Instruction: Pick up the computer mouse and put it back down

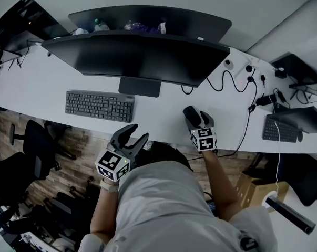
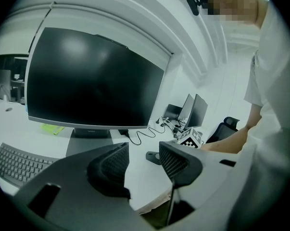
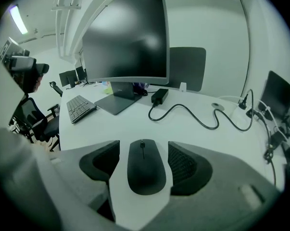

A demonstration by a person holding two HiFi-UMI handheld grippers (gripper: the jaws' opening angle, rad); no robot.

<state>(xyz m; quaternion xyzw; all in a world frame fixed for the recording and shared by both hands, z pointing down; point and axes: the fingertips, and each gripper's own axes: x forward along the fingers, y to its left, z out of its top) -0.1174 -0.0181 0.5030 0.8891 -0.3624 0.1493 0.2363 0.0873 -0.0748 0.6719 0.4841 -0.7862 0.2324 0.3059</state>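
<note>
The black computer mouse (image 3: 145, 166) lies flat on the white desk (image 1: 163, 125), right of the monitor stand. It also shows in the head view as the mouse (image 1: 191, 114). My right gripper (image 3: 145, 163) is open and straddles it, one pad on each side, with a thin strip of desk showing on the left side. From above, the right gripper (image 1: 196, 122) reaches over the desk's front edge. My left gripper (image 1: 133, 135) hangs open and empty at the front edge, below the keyboard. In its own view the left gripper (image 2: 142, 162) holds nothing.
A wide curved monitor (image 1: 142, 56) stands at the back with a black keyboard (image 1: 99, 105) in front of it. A black cable (image 3: 197, 117) snakes across the desk beyond the mouse. A second keyboard (image 1: 280, 130) lies far right. Office chairs (image 1: 32, 146) stand lower left.
</note>
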